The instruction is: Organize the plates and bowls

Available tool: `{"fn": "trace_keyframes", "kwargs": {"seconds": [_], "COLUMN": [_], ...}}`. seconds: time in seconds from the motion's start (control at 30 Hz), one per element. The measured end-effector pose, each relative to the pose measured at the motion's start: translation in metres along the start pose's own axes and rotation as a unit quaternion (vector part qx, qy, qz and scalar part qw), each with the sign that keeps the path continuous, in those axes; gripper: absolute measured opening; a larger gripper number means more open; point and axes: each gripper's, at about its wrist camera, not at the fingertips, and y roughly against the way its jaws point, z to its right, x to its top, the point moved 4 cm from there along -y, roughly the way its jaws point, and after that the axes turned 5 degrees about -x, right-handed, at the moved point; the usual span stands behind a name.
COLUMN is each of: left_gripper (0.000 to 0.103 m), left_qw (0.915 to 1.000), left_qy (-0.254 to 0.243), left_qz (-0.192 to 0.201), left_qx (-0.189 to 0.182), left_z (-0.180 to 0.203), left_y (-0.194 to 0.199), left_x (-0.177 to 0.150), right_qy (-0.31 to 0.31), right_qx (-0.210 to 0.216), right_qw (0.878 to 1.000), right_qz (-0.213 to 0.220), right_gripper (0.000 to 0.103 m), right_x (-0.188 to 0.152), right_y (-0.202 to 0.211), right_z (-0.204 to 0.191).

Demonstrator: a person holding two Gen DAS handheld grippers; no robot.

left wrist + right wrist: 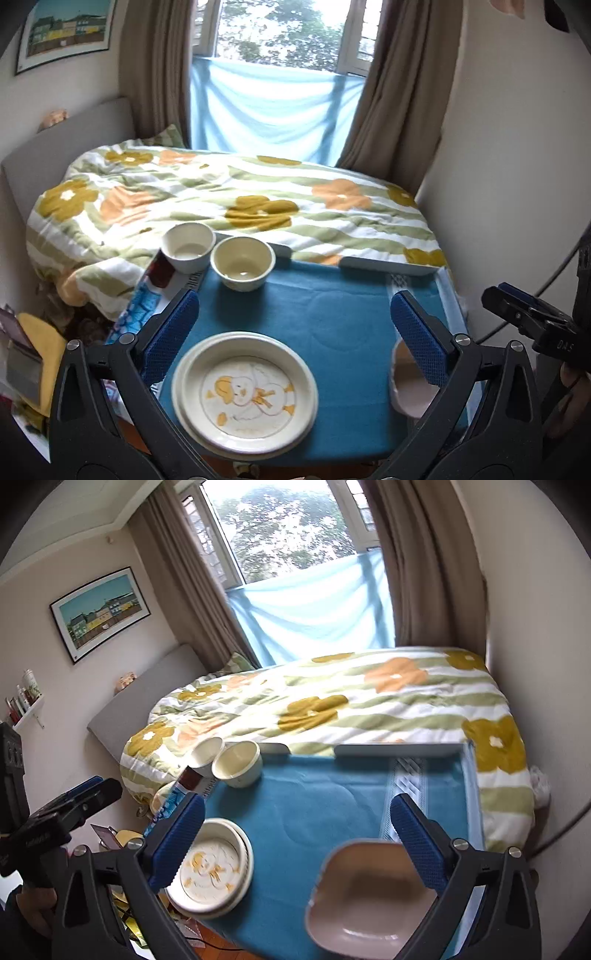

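Both your tools gape wide above the blue-topped table (332,314).

Your left gripper (295,332) hangs over the stacked cream duck-print plates (245,393); your right gripper (297,834) over the blurred pink squarish bowl (369,893). Farther back, two cream round bowls (243,263) sit side by side near the floral-quilted bed (240,199).

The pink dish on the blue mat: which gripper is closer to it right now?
Right. The right gripper hangs open right over the pink dish, which sits between its fingers. The left gripper is off to the side, open above the stacked plates.

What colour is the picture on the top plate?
Yellow-orange on cream, a cartoon drawing on the plate; clearest in the left wrist view.
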Motion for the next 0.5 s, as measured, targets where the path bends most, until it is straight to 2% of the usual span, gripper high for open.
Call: {"fn": "trace_keyframes", "kwargs": {"seconds": [0.13,0.23,0.4,0.5], "left_gripper": [0.103,0.103,0.103,0.103], "left_qw": [0.9995,0.9983,0.9968,0.9943], "left_qy": [0.003,-0.003,0.018,0.049], "left_qz": [-0.012,-0.026,-0.067,-0.094], "left_qx": [0.029,0.052,0.039,0.005], "left_z": [-0.05,-0.082,-0.128,-0.15], "left_y": [-0.016,-0.037,-0.096,-0.132], "left_x": [0.021,0.032,0.042,0.041], "right_qy": [0.044,0.05,0.047,0.044], "right_qx": [-0.016,-0.012,-0.034,-0.038], "right_qw": [0.998,0.997,0.994,0.991], "right_qz": [-0.029,-0.054,-0.091,-0.124], "right_gripper": [0.1,0.1,0.1,0.1], "right_x": [0.017,0.028,0.039,0.038], "right_y": [-0.039,-0.077,-0.148,-0.198], "right_z": [-0.031,-0.048,-0.067,-0.075]}}
